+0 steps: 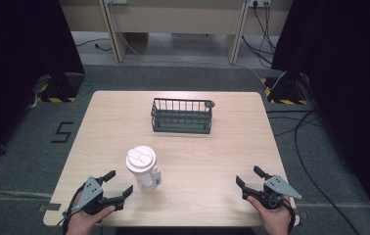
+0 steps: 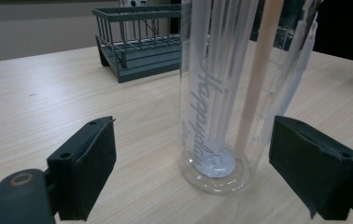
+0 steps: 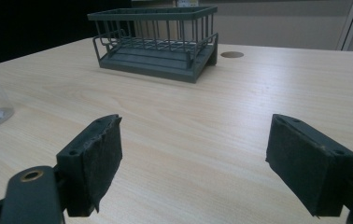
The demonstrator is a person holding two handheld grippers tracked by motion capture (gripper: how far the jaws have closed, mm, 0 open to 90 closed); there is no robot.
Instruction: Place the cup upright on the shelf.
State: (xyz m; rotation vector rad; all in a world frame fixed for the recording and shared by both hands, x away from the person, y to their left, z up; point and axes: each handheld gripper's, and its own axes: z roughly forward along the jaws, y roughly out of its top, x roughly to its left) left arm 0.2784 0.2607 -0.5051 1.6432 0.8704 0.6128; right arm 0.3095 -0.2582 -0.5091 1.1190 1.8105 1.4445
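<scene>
A clear plastic tumbler (image 1: 143, 169) with a pale pink lid stands upright on the wooden table (image 1: 212, 156), left of centre near the front. In the left gripper view the tumbler (image 2: 221, 93) shows a straw and white script lettering. My left gripper (image 1: 118, 185) is open just left of it; the tumbler's base stands just ahead of the jaws, which do not touch it. My right gripper (image 1: 249, 177) is open near the front right with nothing between its jaws. A dark green wire basket (image 1: 181, 116) sits empty at the table's back centre.
The basket (image 3: 158, 42) lies well ahead of the right gripper (image 3: 193, 163), with bare tabletop between. A round cable hole (image 3: 232, 54) sits by the basket's right end. Cables and stand bases lie on the floor around the table.
</scene>
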